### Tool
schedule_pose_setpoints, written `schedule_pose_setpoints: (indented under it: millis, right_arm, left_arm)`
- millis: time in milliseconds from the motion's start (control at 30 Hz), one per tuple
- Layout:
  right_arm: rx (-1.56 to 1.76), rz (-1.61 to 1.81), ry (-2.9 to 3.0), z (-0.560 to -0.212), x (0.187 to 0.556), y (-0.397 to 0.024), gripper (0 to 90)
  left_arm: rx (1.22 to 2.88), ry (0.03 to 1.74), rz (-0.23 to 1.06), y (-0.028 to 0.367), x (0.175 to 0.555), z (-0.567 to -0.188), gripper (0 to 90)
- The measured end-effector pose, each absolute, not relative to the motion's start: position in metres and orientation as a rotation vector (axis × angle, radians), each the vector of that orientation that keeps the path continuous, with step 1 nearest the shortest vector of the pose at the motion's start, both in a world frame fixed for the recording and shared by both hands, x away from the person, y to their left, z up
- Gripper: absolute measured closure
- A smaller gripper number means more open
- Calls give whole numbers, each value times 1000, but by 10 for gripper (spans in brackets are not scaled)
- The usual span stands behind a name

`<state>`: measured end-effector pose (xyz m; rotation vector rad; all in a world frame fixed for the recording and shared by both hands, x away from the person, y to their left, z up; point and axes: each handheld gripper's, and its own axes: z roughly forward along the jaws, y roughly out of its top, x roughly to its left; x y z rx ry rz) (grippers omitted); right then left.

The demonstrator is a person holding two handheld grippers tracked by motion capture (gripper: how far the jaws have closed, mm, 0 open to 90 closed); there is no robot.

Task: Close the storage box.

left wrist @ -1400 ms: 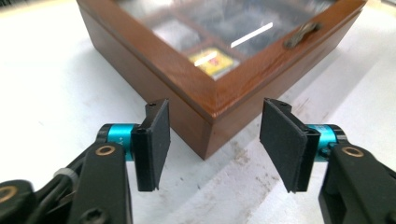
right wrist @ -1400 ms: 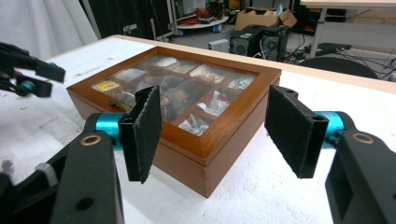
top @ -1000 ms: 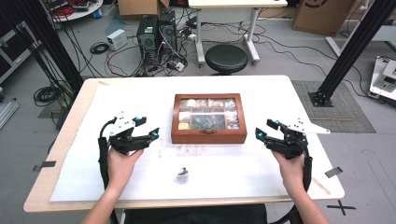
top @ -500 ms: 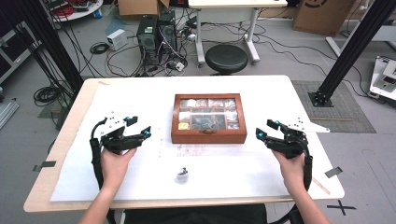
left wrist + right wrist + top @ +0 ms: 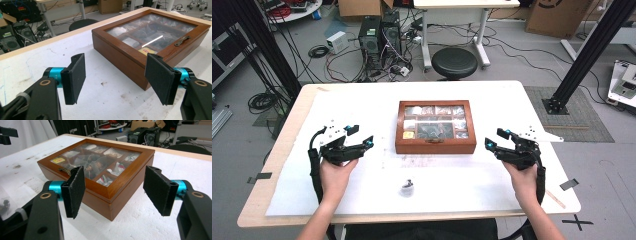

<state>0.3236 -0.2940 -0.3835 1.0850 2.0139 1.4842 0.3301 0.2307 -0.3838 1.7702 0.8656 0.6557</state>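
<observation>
Lit evenly and brightly from overhead, casting only faint shadows on the white table (image 5: 512, 100). Glare streaking across the box's glass lid (image 5: 152, 41). High view looking soft and grainy; near jaws slightly blurring.

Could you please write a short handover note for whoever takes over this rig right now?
Left gripper: open, nothing between the jaws, on the table left of the wooden box.
Right gripper: open, nothing held, on the table right of the box, aimed at its corner.
Box: mid-table, glass lid shut, latch side toward the person. A small clear bag lies in front of it.
Done: nothing visible yet; box untouched.
Left: probably close in on the box from both sides and handle it.
</observation>
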Motion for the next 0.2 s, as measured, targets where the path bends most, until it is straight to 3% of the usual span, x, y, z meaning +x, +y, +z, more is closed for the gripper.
schedule_pose_setpoints:
  millis: [200]
  right_arm:
    - [1090, 1483, 2015, -384, 325, -295, 331]
  left_arm:
    - [1774, 874, 652, 230, 332, -386, 332]
